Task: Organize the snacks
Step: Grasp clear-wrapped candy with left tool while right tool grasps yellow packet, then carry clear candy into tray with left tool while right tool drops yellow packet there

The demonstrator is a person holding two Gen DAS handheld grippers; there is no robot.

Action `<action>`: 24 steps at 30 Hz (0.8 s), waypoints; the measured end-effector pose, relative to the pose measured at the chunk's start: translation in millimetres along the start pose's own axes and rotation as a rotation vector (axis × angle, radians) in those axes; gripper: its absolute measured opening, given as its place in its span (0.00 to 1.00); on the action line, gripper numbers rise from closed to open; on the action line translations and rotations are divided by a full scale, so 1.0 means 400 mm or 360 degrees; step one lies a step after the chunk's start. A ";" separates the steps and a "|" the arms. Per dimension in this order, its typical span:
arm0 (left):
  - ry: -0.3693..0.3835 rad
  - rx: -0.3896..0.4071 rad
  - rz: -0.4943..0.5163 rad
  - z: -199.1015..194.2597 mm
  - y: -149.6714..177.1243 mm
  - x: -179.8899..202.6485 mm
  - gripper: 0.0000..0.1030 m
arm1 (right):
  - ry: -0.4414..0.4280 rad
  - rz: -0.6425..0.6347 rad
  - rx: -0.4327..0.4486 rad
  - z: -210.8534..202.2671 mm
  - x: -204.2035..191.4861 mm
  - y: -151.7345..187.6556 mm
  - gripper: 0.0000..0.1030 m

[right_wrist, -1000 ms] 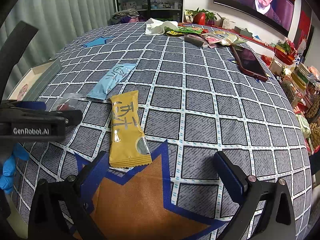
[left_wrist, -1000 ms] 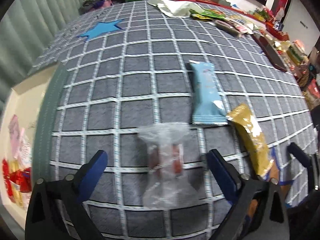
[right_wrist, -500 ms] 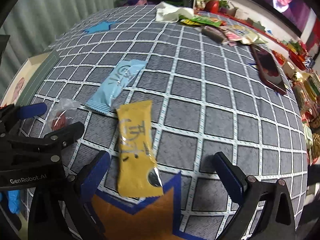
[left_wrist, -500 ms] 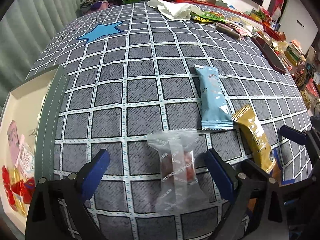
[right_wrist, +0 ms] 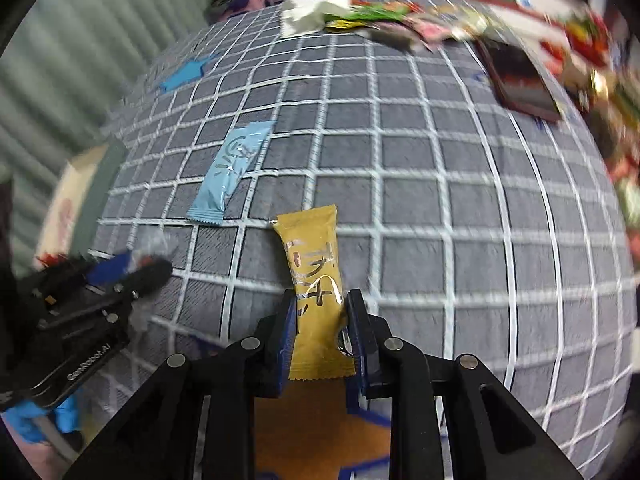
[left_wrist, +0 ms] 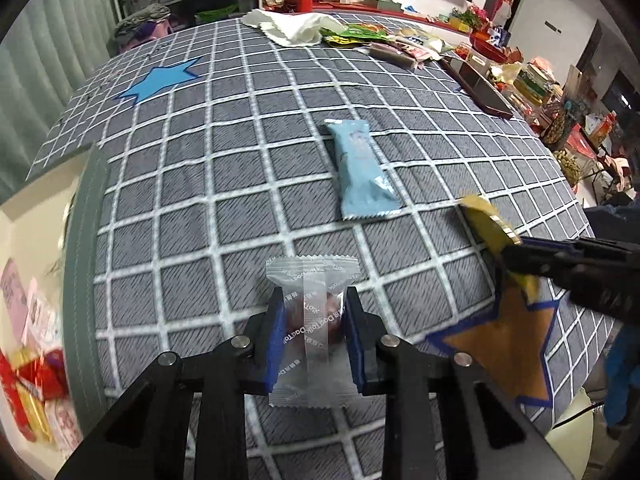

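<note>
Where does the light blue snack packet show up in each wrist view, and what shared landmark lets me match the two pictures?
Left wrist: light blue snack packet lies flat just right of centre, beyond the clear-wrapped snack that the left gripper clamps.
Right wrist: the packet lies left of centre, up-left of the yellow packet in the right gripper.
Shared landmark: the blue star on the checked cloth, far left.
</note>
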State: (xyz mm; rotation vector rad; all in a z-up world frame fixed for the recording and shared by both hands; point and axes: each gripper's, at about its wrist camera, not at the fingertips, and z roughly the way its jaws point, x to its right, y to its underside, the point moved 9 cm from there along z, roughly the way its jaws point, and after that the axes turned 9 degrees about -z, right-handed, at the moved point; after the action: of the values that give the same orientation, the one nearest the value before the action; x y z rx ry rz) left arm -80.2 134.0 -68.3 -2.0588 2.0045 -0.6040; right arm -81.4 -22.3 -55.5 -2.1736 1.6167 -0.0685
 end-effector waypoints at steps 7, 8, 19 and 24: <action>0.0010 0.0041 -0.0021 -0.039 0.009 -0.025 0.29 | 0.0015 0.0066 0.0011 -0.038 0.028 0.015 0.26; 0.0017 0.0052 -0.0020 -0.049 0.008 -0.026 0.29 | 0.0026 0.0065 0.0011 -0.041 0.029 0.012 0.26; 0.0027 0.0095 -0.0018 -0.077 0.019 -0.048 0.29 | 0.0205 -0.0109 -0.0100 0.000 -0.008 0.013 0.36; 0.0036 0.0089 -0.0014 -0.073 0.024 -0.043 0.29 | 0.0271 -0.0144 -0.0097 0.029 0.004 0.006 0.71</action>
State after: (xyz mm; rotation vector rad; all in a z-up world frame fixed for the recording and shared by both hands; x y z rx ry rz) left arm -101.1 154.6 -48.5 -2.0388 1.9682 -0.6800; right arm -79.8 -20.9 -67.5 -2.3426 1.6289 -0.2405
